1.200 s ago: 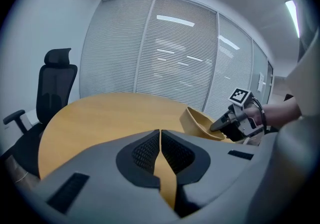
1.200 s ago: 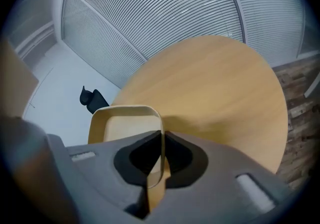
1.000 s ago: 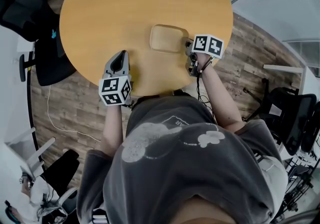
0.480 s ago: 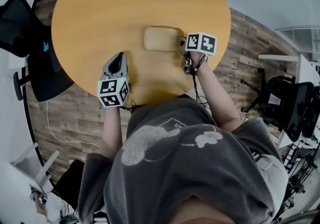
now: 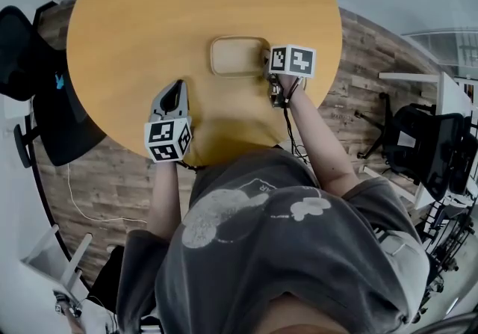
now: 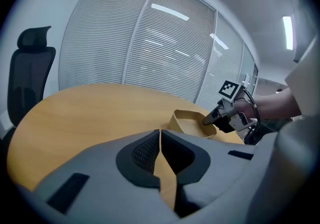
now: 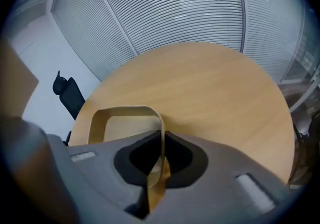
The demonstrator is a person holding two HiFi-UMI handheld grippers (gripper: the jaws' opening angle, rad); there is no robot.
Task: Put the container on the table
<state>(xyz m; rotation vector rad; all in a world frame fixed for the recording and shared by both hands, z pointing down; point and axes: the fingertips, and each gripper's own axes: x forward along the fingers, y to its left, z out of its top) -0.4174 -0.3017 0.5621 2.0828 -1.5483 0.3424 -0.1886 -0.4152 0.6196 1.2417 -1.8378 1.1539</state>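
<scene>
Honey-coloured wood: round worktop (image 5: pixel 149 19) with shallow container, right claw attached.
Worktop smooth, matte, circular. Container (image 5: pixel 237 56): tan, thin-walled, rounded-rectangle tray, lying on or just above the worktop's near right part. Right claw (image 7: pixel 161 143) pinches its near wall edge-on, probably to steady it for setting down. Left claw (image 6: pixel 160 140): pressed together, empty, parked well apart.

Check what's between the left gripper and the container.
Only bare table lies between the left gripper and the container, plain in the head view; the left gripper view shows the same.
</scene>
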